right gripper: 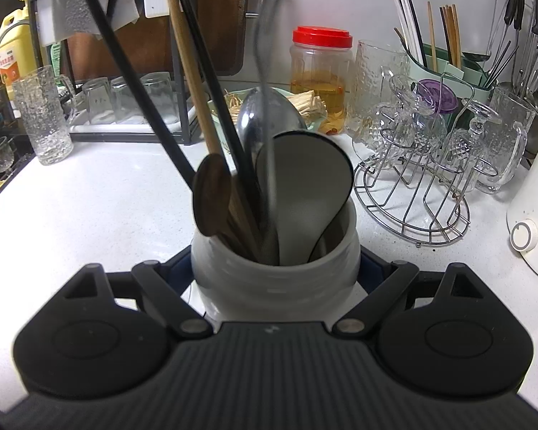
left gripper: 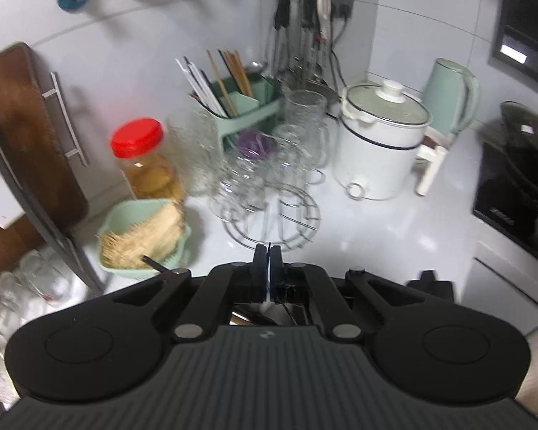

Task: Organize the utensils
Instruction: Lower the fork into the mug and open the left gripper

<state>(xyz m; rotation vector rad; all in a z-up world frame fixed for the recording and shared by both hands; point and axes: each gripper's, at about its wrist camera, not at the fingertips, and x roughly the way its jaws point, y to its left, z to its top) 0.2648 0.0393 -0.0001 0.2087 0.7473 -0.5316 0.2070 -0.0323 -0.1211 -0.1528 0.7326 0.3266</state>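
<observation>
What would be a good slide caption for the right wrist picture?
Right gripper clasps a white utensil crock while a blurred metal ladle is lowered in from above.

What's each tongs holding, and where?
Right tongs clamp the white crock by its sides. Left tongs pinch a thin metal handle; which utensil is unclear.

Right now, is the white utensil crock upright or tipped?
Upright: the white utensil crock stands on the counter, mouth up, utensils standing inside, right gripper around it.

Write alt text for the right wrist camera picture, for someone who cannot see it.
A gripper clasps a white crock crowded with a wooden spoon, steel ladle and grey spatula. Behind stand a red-lidded jar and a wire glass rack.
</observation>
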